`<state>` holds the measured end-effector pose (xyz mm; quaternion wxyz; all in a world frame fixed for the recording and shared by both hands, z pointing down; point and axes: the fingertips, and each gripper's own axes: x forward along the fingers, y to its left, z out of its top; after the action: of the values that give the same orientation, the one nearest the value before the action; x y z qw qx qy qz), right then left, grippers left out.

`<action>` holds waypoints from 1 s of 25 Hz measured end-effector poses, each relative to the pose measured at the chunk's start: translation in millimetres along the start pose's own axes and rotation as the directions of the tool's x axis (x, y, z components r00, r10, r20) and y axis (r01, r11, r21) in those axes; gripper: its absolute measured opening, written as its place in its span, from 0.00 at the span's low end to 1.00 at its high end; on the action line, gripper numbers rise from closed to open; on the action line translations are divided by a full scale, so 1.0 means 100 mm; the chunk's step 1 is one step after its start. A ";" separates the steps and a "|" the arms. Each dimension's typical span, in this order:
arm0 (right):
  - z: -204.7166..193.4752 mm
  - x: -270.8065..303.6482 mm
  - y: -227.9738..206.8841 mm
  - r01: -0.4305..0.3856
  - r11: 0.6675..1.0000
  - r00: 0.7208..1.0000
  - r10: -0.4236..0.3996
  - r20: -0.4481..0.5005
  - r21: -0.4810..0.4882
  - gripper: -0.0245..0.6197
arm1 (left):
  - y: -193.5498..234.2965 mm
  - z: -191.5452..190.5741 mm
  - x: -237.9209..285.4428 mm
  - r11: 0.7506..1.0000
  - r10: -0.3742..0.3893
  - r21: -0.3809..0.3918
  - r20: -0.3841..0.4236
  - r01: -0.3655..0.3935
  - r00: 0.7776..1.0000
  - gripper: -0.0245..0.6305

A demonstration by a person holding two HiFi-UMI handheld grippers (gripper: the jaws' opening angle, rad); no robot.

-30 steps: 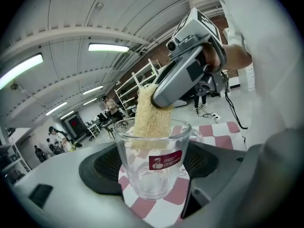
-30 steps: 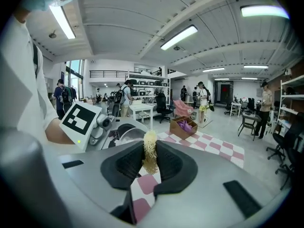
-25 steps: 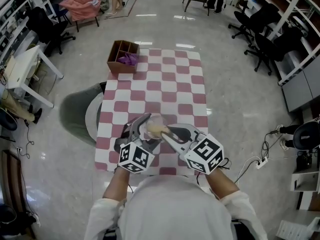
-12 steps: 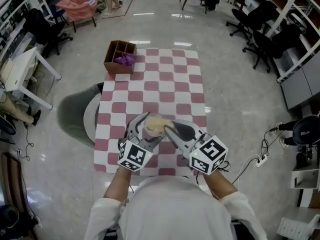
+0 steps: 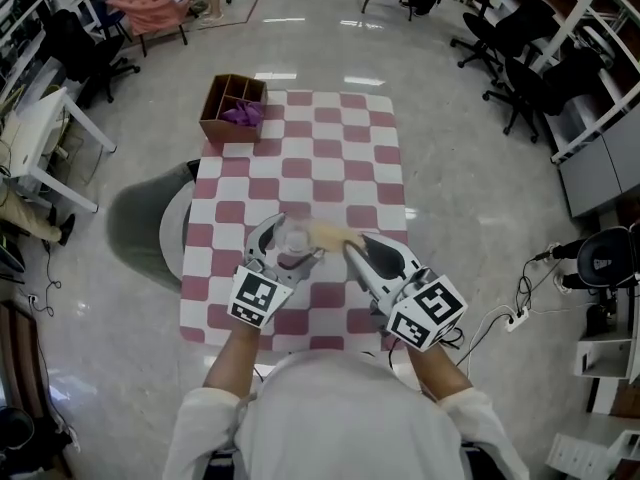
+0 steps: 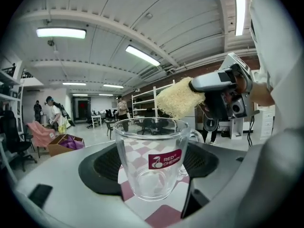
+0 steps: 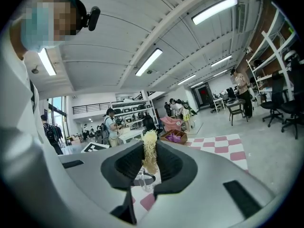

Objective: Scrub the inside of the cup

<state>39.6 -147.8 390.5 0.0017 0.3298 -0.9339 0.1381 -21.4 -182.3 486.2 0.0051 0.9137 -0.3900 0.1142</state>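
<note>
the left claw [image 5: 281, 252] is clenched on a clear glass mug [image 6: 151, 159], its two jaws pressing the lower wall from either side; the mug stands upright between them, mouth up, with its handle [image 6: 194, 135] turned to the claw's right and a small red label facing the claw's camera. the right claw [image 5: 352, 251] is clamped on a yellowish fibrous scrub pad [image 6: 179, 98], which pokes out past its jaw tips. the pad hangs just above the mug's rim on the handle side, not yet inside. whether the mug's base touches the checked bench [image 5: 340, 158] under the claws cannot be told

my judgement: the mug is rigid, smooth and breakable, so it will likely slip or twist if the scrubbing pushes sideways; a low hold across the wall, as now, looks sound, with the handle left free. the pad looks light and springy and should bend against the glass, so it wants a firm pinch at its back edge, leaving most of it free to reach the bottom
</note>
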 end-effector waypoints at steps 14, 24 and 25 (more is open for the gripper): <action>-0.17 -0.04 -0.21 0.041 0.998 0.998 -0.039 -0.045 0.039 0.17 | 0.28 -0.43 0.20 0.993 0.049 -0.103 -0.055 -0.054 0.997 0.61; -0.36 0.00 -0.32 0.053 0.996 0.994 -0.047 -0.096 0.065 0.17 | 0.39 -0.77 0.31 0.989 0.078 -0.124 -0.060 -0.085 0.995 0.61; -0.38 0.01 -0.32 0.052 0.996 0.994 -0.045 -0.100 0.069 0.17 | 0.39 -0.81 0.32 0.988 0.078 -0.125 -0.064 -0.085 0.995 0.61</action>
<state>54.9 -162.5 435.5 0.0391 0.3451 -0.9189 0.1872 -44.8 -224.4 568.3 0.0705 0.8911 -0.4332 0.1158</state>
